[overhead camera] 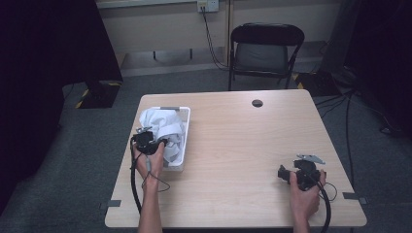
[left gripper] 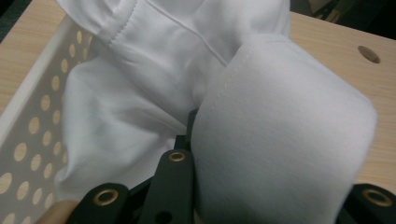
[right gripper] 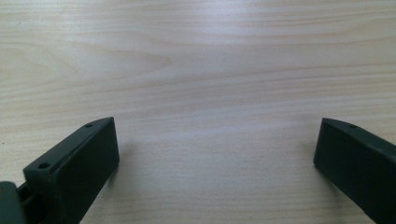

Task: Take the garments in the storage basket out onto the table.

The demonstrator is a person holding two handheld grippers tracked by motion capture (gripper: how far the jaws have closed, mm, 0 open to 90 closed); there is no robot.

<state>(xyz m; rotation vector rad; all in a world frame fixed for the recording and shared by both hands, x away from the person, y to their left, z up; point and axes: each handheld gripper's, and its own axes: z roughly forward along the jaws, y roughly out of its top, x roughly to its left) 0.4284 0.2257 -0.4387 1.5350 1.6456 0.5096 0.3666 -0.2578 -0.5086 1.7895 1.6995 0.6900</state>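
White cloth [overhead camera: 163, 127] heaped in the perforated white basket [overhead camera: 186, 127] near the table's [overhead camera: 243, 145] far-left corner. Left gripper [overhead camera: 154, 141] sits at the basket's near end, clenched on a fold of the cloth [left gripper: 280, 135]; the rest of the cloth lies beyond and to its left. Right gripper [overhead camera: 300, 171] is well apart near the right edge, jaws spread over bare wood. The left hand is nearer; judged next move: lift out.

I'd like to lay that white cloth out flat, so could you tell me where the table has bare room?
The wood between the white perforated basket and the right hand-held gripper is bare, back to the round cable hole. It is crowded at the left, where the white cloth fills the basket.
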